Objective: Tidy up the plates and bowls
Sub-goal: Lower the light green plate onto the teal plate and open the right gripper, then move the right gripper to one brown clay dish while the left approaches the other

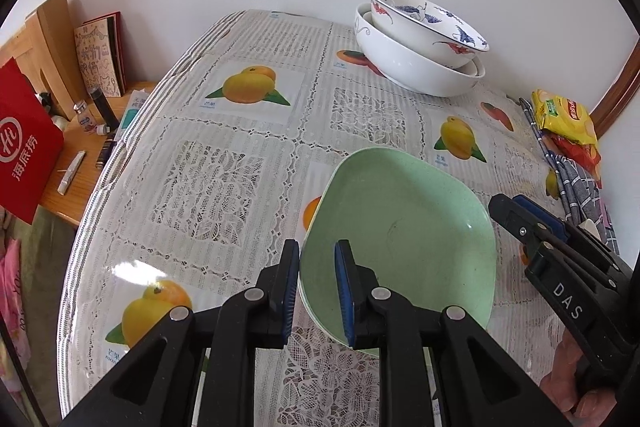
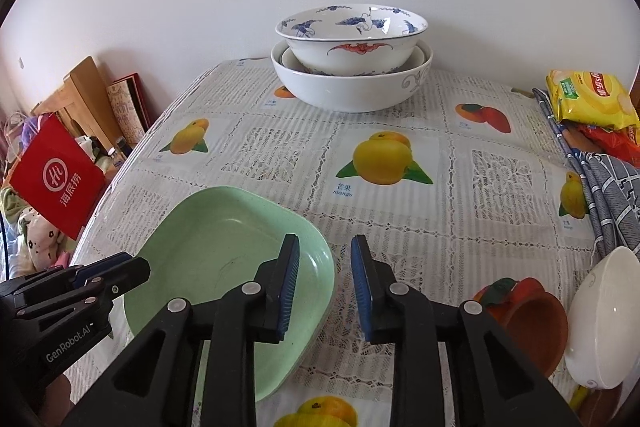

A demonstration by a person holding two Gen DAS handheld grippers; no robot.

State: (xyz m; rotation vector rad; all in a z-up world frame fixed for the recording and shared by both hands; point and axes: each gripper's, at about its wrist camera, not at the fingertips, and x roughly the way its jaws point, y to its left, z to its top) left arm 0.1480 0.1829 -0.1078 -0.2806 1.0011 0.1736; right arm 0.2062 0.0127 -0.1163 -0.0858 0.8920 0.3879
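Observation:
A pale green square plate (image 1: 400,227) (image 2: 224,247) lies on the table near the front edge, with what looks like a second rim just under it. My left gripper (image 1: 317,245) (image 2: 116,271) straddles the plate's left rim, its blue pads apart and not pressing. On the opposite side my right gripper (image 2: 325,243) (image 1: 504,207) straddles the right rim, jaws also apart. At the back, a blue crane-patterned bowl (image 1: 424,23) (image 2: 352,39) sits nested in a large white bowl (image 1: 420,71) (image 2: 352,91). A white bowl (image 2: 604,319) leans on its side against a brown bowl (image 2: 536,323) at the front right.
The table (image 1: 208,179) wears a lace cloth with fruit prints. Yellow snack bags (image 2: 588,99) (image 1: 564,115) and a grey chequered cloth (image 2: 608,187) lie along its right edge. Left of the table stand a red bag (image 1: 24,143) and a cluttered wooden side table (image 1: 80,155). A hand (image 1: 568,387) holds the right gripper.

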